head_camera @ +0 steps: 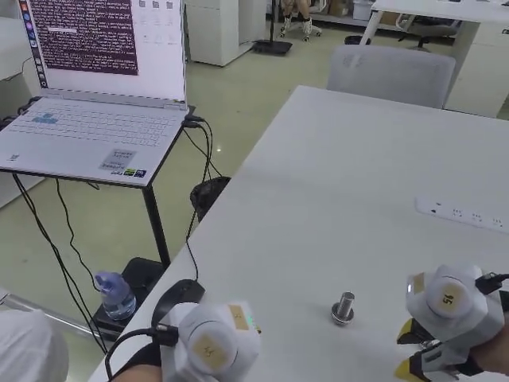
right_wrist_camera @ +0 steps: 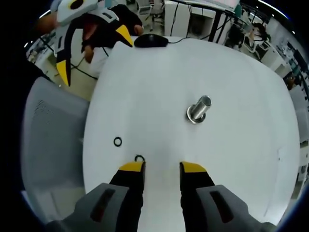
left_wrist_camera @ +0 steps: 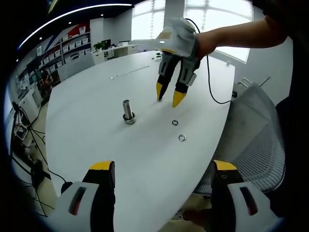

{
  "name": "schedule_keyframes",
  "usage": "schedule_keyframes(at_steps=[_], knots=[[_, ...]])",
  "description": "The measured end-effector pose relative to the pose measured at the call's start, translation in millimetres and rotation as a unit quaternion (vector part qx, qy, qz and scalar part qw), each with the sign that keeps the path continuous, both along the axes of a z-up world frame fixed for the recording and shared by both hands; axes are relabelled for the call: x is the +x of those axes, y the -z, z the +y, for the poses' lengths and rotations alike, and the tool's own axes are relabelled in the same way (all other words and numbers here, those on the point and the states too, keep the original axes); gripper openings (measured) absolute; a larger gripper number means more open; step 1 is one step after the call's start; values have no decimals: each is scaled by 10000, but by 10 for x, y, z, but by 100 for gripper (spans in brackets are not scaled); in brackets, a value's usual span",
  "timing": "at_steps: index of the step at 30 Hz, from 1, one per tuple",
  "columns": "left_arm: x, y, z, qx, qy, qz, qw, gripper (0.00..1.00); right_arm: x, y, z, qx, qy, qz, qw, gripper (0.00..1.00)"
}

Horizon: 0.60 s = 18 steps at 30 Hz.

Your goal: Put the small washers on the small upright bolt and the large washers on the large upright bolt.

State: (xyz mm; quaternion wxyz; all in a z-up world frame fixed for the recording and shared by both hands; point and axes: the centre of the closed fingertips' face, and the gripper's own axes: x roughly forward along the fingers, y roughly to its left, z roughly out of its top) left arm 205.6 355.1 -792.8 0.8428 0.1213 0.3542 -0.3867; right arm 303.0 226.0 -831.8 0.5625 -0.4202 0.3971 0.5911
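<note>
On our left, the left tool (left_wrist_camera: 163,166) hovers at the near edge of the plain white bench (head_camera: 342,183), its yellow-tipped jaws spread wide and empty. Right of it stands the silver metal upright bolt (head_camera: 343,307), alone and vertical near the bench's near edge, smooth-shanked with a wider collar at its foot. Further right hangs the right tool (right_wrist_camera: 162,166), its jaws a narrow gap apart with nothing between them.

The bench top is matt and bare around the bolt. A white power strip (head_camera: 463,215) lies toward its far right, and an open white laptop (head_camera: 87,127) sits on a stand off its left side, over a pale floor.

The right gripper view gives us two small dark ring washers (right_wrist_camera: 117,141) lying flat, one just ahead of that tool's tip. The left gripper view sets them between the bolt and a grey mesh chair (left_wrist_camera: 256,135).
</note>
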Motion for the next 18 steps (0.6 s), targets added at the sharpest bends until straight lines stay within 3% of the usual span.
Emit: schedule_keyframes(at_steps=[9, 18], knots=[[-24, -8, -11, -60, -44, -18, 10000, 82, -255, 110, 4, -22, -81, 100, 9999, 29], [-19, -45, -16, -64, 10, -73, 10000, 82, -345, 219, 7, -90, -137, 71, 9998, 29]])
